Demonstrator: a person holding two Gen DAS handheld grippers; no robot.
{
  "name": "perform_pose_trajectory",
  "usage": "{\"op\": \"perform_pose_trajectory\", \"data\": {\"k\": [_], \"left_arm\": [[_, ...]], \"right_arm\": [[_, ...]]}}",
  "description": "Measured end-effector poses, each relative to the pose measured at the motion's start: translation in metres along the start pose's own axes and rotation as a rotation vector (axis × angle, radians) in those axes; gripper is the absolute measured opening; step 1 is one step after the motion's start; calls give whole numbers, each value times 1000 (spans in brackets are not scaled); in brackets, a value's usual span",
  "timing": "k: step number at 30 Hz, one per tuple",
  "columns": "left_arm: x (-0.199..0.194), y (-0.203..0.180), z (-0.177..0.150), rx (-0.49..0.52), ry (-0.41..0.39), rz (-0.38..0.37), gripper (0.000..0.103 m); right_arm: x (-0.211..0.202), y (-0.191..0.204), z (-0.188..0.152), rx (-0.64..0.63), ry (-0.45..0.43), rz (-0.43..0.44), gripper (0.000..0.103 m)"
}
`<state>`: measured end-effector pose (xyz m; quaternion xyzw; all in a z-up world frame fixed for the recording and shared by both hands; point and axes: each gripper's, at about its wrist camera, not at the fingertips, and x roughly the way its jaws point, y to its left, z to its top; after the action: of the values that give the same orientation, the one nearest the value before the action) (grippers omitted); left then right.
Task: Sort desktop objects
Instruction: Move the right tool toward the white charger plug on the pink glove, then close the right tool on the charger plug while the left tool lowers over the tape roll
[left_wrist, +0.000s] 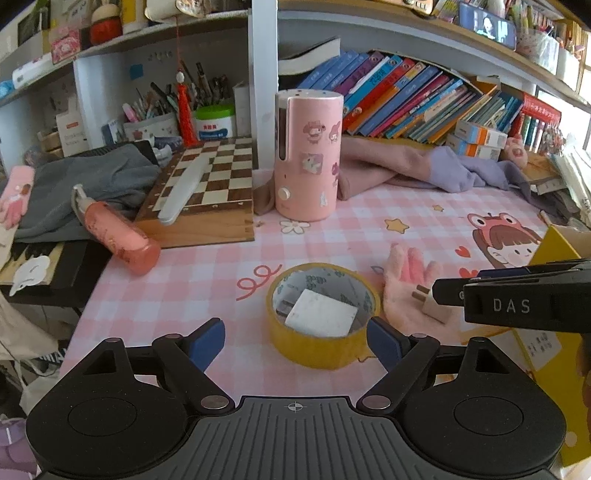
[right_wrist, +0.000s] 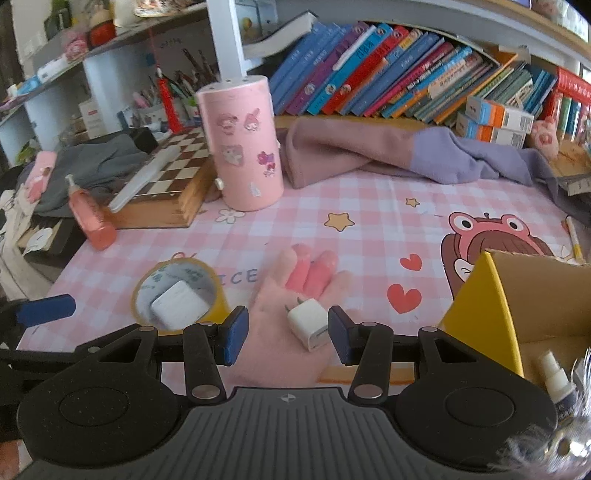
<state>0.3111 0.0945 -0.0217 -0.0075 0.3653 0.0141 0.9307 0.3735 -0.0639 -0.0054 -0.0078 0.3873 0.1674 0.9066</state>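
A yellow tape roll (left_wrist: 321, 317) lies flat on the pink checked mat with a white block (left_wrist: 322, 314) inside it. My left gripper (left_wrist: 295, 341) is open, its blue pads either side of the roll's near wall. A white plug charger (right_wrist: 309, 323) lies on a pink glove (right_wrist: 295, 295). My right gripper (right_wrist: 282, 334) is open around the charger, its right pad close to it. The roll (right_wrist: 177, 295) also shows in the right wrist view, and the charger (left_wrist: 430, 304) and glove (left_wrist: 410, 291) show in the left wrist view.
A yellow cardboard box (right_wrist: 491, 306) stands at the right with a small spray bottle (right_wrist: 557, 384) inside. A pink cylinder (left_wrist: 308, 155), a chessboard box (left_wrist: 207, 192), a pink bottle (left_wrist: 118, 236), clothes (right_wrist: 406, 155) and books (left_wrist: 406, 96) lie further back.
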Motion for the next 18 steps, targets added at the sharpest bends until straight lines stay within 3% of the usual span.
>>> {"op": "perform_pose_trajectory", "data": {"k": [13,18], "left_arm": [[38,-6,7,12,53,-27,88],[49,-6,10,-12,41,-51,93]], "right_arm": [[44,-9,13,-10,115,-13,45],[57,-15,12,1,167,-36,45]]}}
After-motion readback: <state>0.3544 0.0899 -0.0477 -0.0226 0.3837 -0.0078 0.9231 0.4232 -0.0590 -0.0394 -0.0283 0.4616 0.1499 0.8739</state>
